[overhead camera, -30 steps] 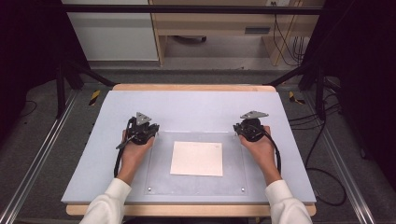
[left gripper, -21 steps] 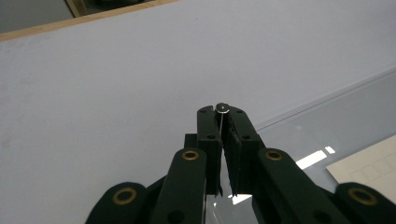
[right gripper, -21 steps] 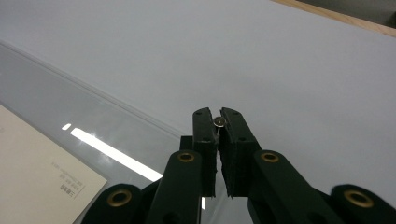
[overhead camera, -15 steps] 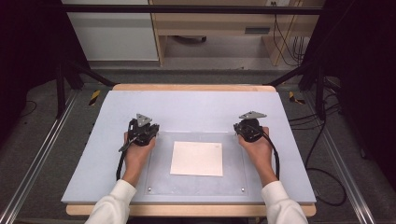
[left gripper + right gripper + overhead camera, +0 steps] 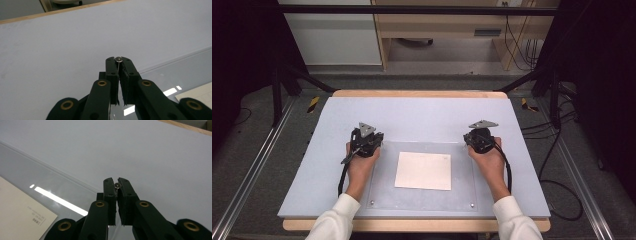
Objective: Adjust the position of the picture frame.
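Bench first, from the high view: its pale blue-grey top carries a clear sheet with small screws at the corners, and a cream paper lies flat on the middle of that sheet. I hold my left tool at the sheet's far left corner and my right tool at its far right corner, the paper between them and apart from both. A cable trails back from each tool along my forearms.

Left gripper view: my left tool has its jaws pressed together, pinching nothing. A small metal screw head shows right at the tips, at the corner of the clear sheet. A corner of the paper lies at the lower right, well clear of the jaws.

Right gripper view: my right tool is likewise drawn together on nothing, with a screw head at its tips. The clear sheet runs off to the left, and the paper lies on it at the lower left, small print along its edge.
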{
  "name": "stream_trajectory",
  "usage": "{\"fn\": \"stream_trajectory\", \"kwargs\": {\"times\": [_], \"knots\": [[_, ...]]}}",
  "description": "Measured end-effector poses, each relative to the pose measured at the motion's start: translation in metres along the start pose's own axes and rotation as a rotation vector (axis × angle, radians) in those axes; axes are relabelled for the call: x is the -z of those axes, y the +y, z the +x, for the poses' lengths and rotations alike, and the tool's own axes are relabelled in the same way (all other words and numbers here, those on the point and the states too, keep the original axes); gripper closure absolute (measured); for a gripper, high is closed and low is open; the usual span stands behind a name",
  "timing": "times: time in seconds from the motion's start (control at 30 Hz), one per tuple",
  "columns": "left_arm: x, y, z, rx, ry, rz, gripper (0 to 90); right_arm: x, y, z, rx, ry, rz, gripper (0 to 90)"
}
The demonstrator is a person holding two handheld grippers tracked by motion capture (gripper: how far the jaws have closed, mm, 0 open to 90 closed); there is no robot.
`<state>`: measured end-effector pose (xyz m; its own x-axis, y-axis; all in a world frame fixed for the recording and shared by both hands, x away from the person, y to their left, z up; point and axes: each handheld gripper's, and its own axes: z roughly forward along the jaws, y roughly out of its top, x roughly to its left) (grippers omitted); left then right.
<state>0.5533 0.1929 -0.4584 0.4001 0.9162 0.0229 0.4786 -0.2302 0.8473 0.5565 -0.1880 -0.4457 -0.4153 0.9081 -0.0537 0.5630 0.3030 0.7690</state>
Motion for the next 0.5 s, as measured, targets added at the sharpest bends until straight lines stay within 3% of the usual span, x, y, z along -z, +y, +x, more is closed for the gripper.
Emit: {"fn": "stream_trajectory", "kwargs": {"times": [0.27, 0.4, 0.5], "knots": [[-0.006, 0.018, 0.008, -0.01, -0.045, 0.116, 85.1, -0.004, 0.011, -0.008, -0.016, 0.04, 0.069, 85.8], [-0.014, 0.032, 0.016, -0.023, -0.08, 0.195, 85.2, -0.007, 0.021, -0.015, -0.035, 0.088, 0.141, 85.2], [-0.018, 0.036, 0.02, -0.009, -0.099, 0.215, 85.2, -0.011, 0.026, -0.021, -0.068, 0.123, 0.172, 84.8]]}}
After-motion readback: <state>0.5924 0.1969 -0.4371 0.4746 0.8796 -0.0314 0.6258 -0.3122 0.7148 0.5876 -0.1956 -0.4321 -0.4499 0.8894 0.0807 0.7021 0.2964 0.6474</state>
